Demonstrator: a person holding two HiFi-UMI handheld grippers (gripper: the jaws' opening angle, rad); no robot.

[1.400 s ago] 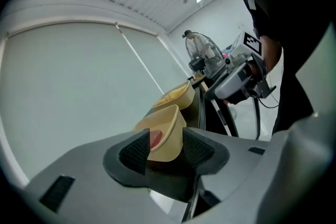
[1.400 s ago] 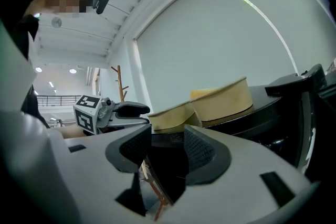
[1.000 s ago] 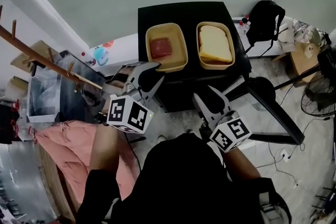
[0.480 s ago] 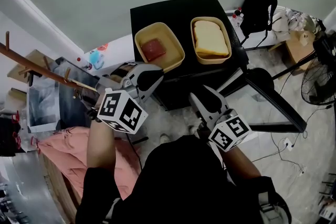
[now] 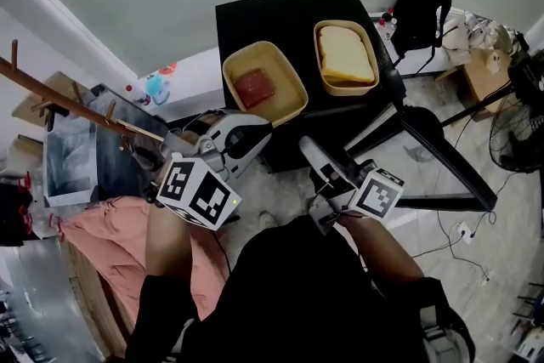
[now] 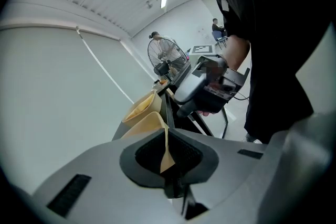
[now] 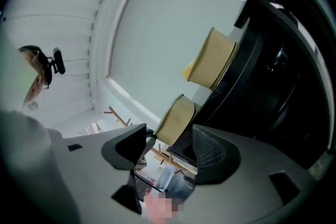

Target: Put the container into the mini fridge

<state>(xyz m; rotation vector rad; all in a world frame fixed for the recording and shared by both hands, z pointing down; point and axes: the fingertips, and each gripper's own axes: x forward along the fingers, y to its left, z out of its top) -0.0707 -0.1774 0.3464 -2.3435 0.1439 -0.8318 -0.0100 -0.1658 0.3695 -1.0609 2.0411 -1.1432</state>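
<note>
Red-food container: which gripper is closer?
Left. The left gripper is shut on the near rim of the red-food container. The right gripper, jaws opening with nothing between them, hangs in front of it and to its right, apart.

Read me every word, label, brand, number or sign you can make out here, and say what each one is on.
No readable text anywhere.
Cubes on the left gripper and right gripper: black-and-white square markers only, no letters. The right gripper's jaws are opening, with nothing between them.
A distant sheet in the left gripper view: a square pattern, too small to read.
</note>
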